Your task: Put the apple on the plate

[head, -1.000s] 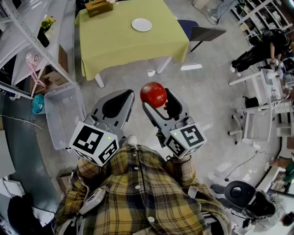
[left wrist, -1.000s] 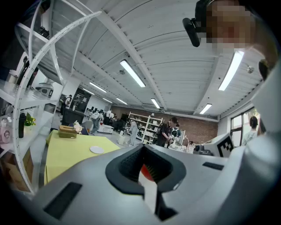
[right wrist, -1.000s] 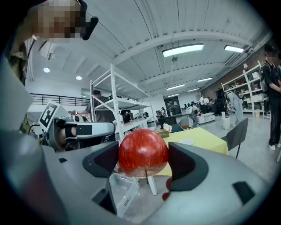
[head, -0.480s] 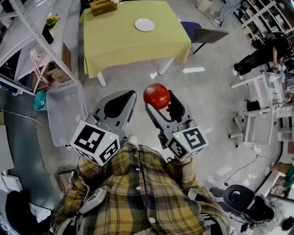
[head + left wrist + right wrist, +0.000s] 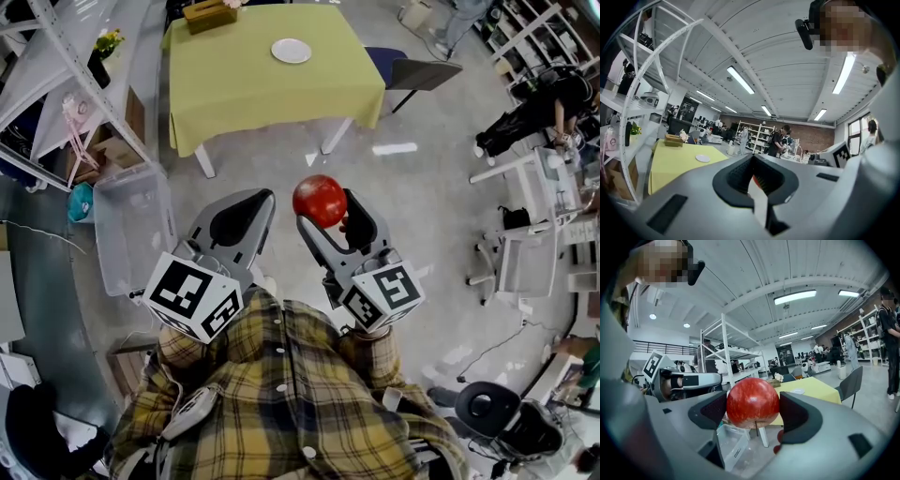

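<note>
A red apple (image 5: 320, 200) is clamped between the jaws of my right gripper (image 5: 330, 212), held in the air over the floor. In the right gripper view the apple (image 5: 753, 402) fills the gap between the dark pads of that gripper (image 5: 753, 412). My left gripper (image 5: 242, 204) hangs beside it to the left, jaws shut together with nothing in them; the left gripper view shows this gripper (image 5: 752, 177) the same way. A small white plate (image 5: 292, 51) lies on the yellow-green table (image 5: 253, 94) far ahead. The plate (image 5: 702, 158) (image 5: 797, 391) appears small in both gripper views.
A brown box (image 5: 208, 13) sits at the table's far edge. A dark chair (image 5: 412, 70) stands right of the table. White shelving (image 5: 56, 84) and a clear plastic bin (image 5: 131, 234) line the left. A person (image 5: 539, 103) and white carts stand to the right.
Both grippers and the apple keep almost the same pose. The view has shifted slightly, with the apple a little lower and to the right.
</note>
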Available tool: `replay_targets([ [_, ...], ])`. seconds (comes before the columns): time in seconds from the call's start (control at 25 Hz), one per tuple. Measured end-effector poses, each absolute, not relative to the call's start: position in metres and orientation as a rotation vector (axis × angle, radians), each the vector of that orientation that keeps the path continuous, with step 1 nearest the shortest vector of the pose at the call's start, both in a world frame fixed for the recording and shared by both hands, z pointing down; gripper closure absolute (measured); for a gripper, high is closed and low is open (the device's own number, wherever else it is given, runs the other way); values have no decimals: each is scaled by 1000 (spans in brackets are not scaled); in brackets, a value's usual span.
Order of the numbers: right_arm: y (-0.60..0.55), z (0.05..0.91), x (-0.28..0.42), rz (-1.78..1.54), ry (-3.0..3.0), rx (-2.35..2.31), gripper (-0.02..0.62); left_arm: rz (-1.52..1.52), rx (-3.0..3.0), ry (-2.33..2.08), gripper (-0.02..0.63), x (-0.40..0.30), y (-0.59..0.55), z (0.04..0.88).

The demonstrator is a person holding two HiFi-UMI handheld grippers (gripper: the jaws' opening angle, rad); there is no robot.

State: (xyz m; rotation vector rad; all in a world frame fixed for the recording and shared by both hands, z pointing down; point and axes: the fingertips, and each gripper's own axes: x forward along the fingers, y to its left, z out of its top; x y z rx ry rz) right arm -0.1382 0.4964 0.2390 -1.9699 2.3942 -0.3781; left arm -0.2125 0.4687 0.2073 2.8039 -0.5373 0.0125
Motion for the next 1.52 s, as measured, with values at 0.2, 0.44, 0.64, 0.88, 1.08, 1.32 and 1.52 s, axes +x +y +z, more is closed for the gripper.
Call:
replay_targets([
  [0.2,496,244,-140,-408,2401,-1955,255,30,2785,-558,600,-216,470,212],
  [0.44,471,253,-142,-432,2406,-1962,255,38,2768,-561,600,-221,445,223],
  [0.64,433,255,-139,-431,2395,-1987,255,24,2775,-542,600,-217,404,222],
  [0.88,364,258,-127,-421,2378,-2013,255,19,2804,-504,600,-202,334,221],
  [1.08,302,252,-110,-391,2364,-2028,255,19,2818,-490,600,-187,273,219],
  [1.32,251,254,-93,-397,2321,-2079,255,34,2808,-461,600,-177,218,226],
  [1.52,232,267,-84,-451,2267,-2137,255,70,2789,-407,600,-169,194,241],
])
